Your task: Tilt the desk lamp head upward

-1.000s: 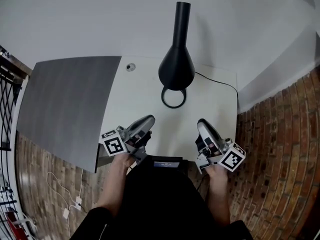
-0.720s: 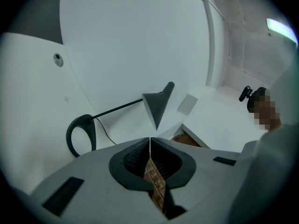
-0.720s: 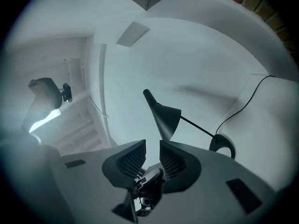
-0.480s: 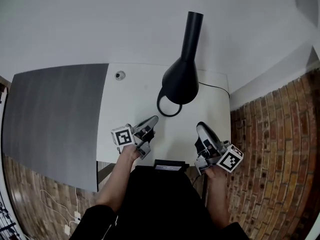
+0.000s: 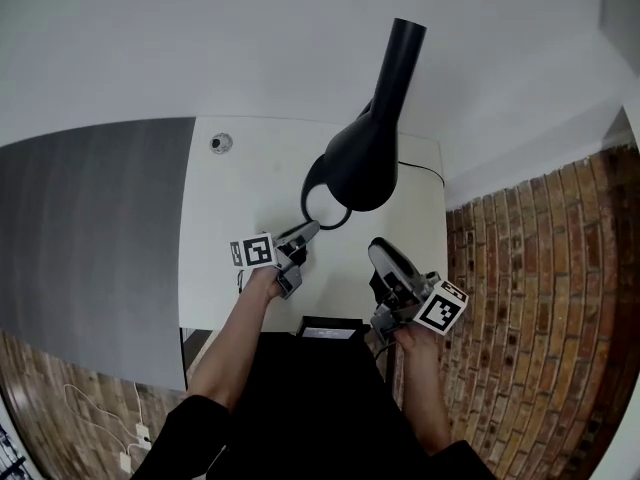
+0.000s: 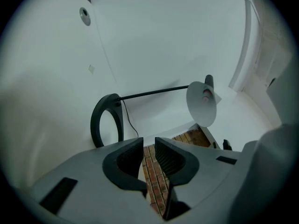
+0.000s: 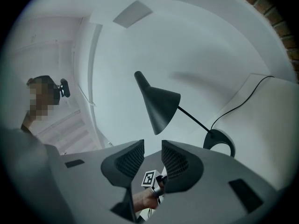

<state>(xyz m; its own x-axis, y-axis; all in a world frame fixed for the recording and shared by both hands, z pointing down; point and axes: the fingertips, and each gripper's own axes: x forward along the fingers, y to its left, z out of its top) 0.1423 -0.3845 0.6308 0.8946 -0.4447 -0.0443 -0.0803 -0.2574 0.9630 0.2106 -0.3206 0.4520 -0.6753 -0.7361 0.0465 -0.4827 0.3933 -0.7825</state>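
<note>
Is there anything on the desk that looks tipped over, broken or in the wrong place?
Nothing stands out. The lamp stands upright on its ring base on the desk, and its cord runs off towards the right edge.

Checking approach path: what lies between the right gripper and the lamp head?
Only bare white desk, in the head view, between the black lamp head and the right gripper, whose jaws have just been opening, with nothing between them.

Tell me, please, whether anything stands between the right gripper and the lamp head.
Nothing visible does. The right gripper, its jaws empty and just now opening wider, faces the lamp head across open air, with only the desk beneath.
</note>
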